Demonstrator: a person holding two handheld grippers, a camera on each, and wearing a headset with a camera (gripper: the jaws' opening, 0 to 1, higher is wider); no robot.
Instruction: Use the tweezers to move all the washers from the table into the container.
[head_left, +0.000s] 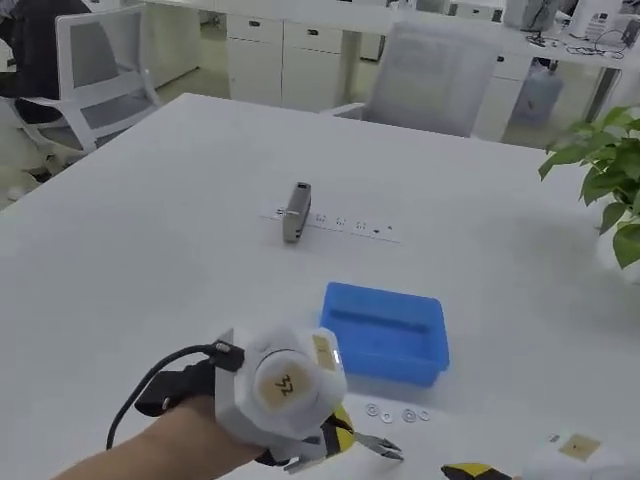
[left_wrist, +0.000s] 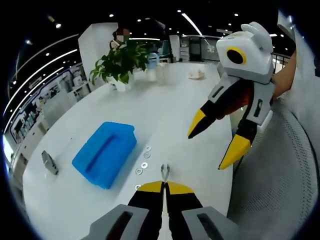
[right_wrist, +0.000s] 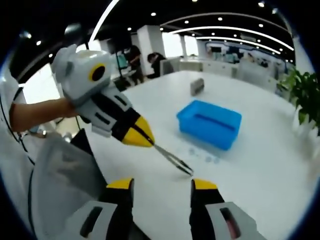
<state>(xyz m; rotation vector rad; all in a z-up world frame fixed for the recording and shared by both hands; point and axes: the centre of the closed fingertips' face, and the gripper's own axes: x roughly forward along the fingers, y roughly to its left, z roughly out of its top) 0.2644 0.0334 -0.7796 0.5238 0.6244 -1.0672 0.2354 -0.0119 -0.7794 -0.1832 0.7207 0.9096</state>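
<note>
**Head view:** The left gripper (head_left: 342, 432), held low over the white surface (head_left: 150, 250), has its fingers clenched on a pair of tweezers (head_left: 378, 448). The tweezer tips lie near a short row of washers (head_left: 397, 412), which rest on the surface just in front of the blue container (head_left: 385, 332). A yellow tip of the right gripper (head_left: 468, 470) edges in at the bottom. A power strip (head_left: 335, 222) lies farther back, and a potted plant (head_left: 610, 160) stands at the right edge.

**Left gripper view:** The left gripper (left_wrist: 164, 186) presses its fingers together on the tweezers (left_wrist: 165, 172). Their tips are close to the washers (left_wrist: 144, 162), which are scattered beside the container (left_wrist: 105, 152). The right gripper (left_wrist: 212, 147) hangs to the right, fingers spread and carrying nothing.

**Right gripper view:** The right gripper (right_wrist: 162, 184) shows its fingers apart and empty. The left gripper (right_wrist: 142, 137) reaches in from the left, its tweezers (right_wrist: 172, 157) slanting down near the faintly visible washers (right_wrist: 202, 155), which lie on the surface in front of the container (right_wrist: 210, 122).
</note>
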